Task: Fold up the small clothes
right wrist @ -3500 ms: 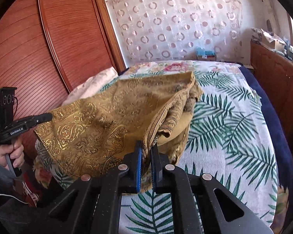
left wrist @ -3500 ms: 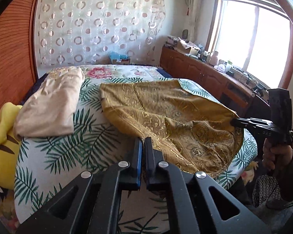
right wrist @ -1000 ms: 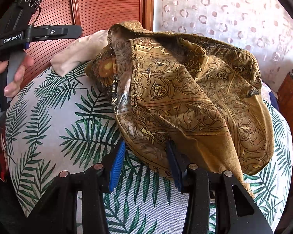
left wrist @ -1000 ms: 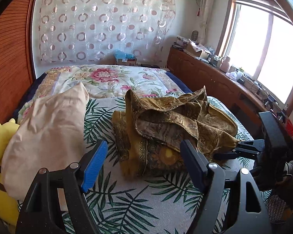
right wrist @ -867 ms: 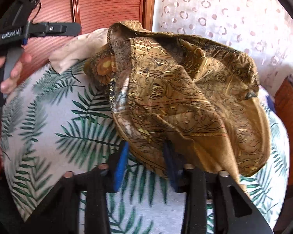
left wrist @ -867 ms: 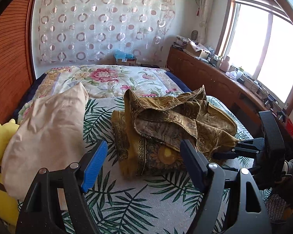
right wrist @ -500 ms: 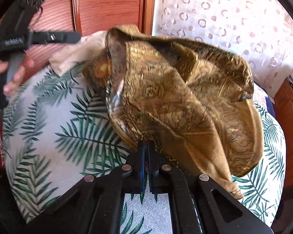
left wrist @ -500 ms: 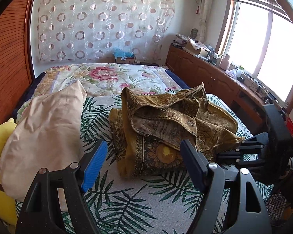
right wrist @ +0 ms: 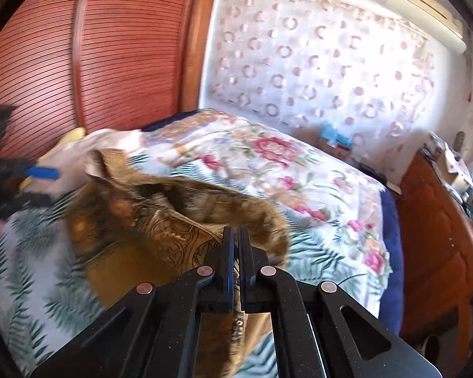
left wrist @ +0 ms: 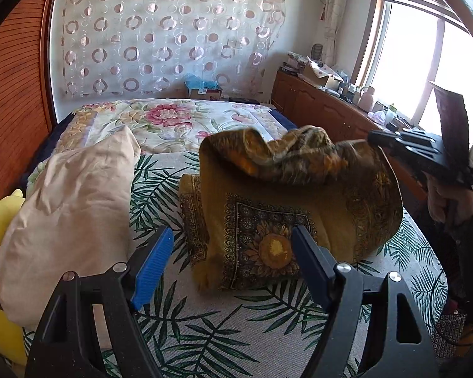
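My right gripper [right wrist: 236, 242] points downward, jaws pinched on the golden garment [left wrist: 287, 208], raising its edge above the bed [left wrist: 205, 324]; my left gripper [left wrist: 233, 261] hovers wide open, empty, before it.

Beige pillow [left wrist: 69, 208] on palm-leaf bedspread [left wrist: 211, 324], floral quilt [left wrist: 173, 123] behind, circle-patterned curtain [left wrist: 160, 31], wooden cabinet [left wrist: 324, 107]

Bed [left wrist: 268, 321]: gold garment [left wrist: 268, 220], beige pillow [left wrist: 69, 208].

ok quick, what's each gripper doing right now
left gripper: open, holding nothing.
right gripper: shut on an edge of the gold patterned cloth.
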{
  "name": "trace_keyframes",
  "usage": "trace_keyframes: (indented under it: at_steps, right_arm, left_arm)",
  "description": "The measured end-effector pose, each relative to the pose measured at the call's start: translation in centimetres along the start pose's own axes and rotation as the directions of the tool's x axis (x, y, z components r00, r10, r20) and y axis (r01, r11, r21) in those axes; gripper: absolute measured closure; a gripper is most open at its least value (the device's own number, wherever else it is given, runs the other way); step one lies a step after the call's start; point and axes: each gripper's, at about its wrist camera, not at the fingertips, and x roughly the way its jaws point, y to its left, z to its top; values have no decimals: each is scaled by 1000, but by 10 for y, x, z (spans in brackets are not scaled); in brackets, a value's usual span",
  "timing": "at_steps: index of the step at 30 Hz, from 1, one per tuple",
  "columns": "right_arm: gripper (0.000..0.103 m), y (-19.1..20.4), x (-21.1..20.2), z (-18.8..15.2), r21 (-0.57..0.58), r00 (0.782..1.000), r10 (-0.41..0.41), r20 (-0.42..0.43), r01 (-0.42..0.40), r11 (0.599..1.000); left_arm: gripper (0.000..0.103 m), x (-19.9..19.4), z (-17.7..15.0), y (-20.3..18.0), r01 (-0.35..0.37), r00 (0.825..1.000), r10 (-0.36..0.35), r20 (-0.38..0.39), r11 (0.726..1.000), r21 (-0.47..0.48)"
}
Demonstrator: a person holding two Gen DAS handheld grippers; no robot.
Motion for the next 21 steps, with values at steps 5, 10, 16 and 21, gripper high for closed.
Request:
trace_keyframes:
  at_steps: [5,10,16,21]
  right_arm:
    - [101,-9,42,-5,27,994,-88,-64,90,996]
    - [101,-11,54,-13,109,991,-70,-111,82,991]
    - [87,-15,18,-13,179,992,-75,-102,92,980]
    - [64,-13,5,-29,234,992,-2,-126,32,972]
  left_arm:
    - [26,18,14,-2,-12,1000,12,-14,1000,18]
    - [26,37,29,2,-18,1000,19,-24,1000,15]
    - [26,56,36,7,-7,999,7,-46,1000,1]
    - [39,72,49,6,4,998,-3,-55,1000,21]
